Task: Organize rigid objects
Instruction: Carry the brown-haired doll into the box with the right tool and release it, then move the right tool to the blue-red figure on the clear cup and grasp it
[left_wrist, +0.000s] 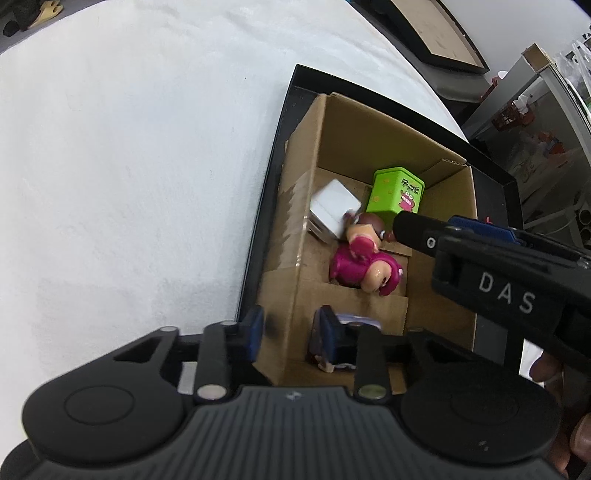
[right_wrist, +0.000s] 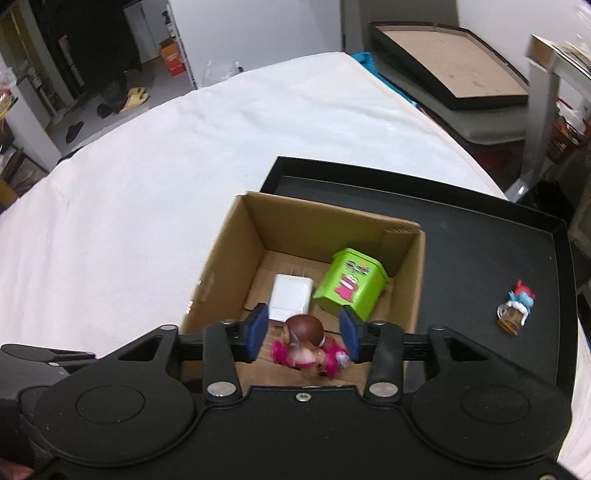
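Observation:
An open cardboard box stands in a black tray. Inside lie a green tin, a white block and a pink figurine with a brown-haired head. My right gripper hangs open just above the figurine, pads clear of it; one of its fingers shows in the left wrist view. My left gripper straddles the box's near left wall, one finger outside and one inside, with a gap showing. A small purple-and-white figure lies partly hidden behind its inner finger.
A small blue-and-red figure lies on the tray's bare floor, right of the box. The white tablecloth spreads to the left and behind. Another black tray with a cardboard sheet sits beyond the table. A hand holds the right gripper.

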